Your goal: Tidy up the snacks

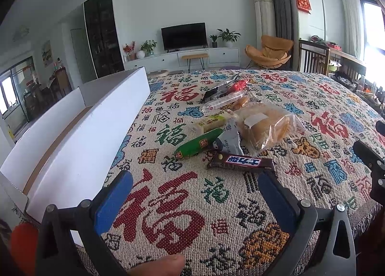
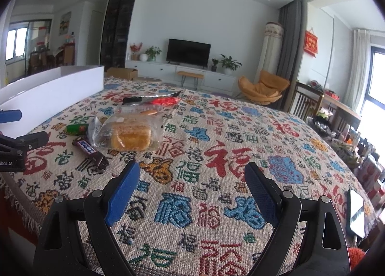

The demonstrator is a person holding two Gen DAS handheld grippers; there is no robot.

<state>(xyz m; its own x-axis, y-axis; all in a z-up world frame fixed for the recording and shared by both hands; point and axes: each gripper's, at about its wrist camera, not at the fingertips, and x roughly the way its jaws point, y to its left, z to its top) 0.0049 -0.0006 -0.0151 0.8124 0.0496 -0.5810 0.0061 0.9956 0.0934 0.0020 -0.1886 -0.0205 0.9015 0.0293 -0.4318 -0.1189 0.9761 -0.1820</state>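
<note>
Beside green sausage (image 1: 198, 142): Snickers bar (image 1: 241, 161)

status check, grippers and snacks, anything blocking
Left gripper open, empty. Right gripper open, empty. Snack pile loose on tablecloth; chocolate bar nearest left gripper. White box alongside. Path looks clear.

1. I see a tabletop (image 1: 182, 203) under a woven cloth (image 2: 216, 203) patterned with red, blue and green characters.
2. A white box (image 1: 91, 131) stands along its left side.
3. In a loose cluster lie a chocolate bar (image 1: 240, 161), a green sausage (image 1: 198, 142), a grey packet (image 1: 228, 142), bagged bread (image 1: 264, 127), a pale bar (image 1: 211, 122) and a red packet (image 1: 238, 86).
4. A phone (image 2: 356, 213) lies at the right edge.
</note>
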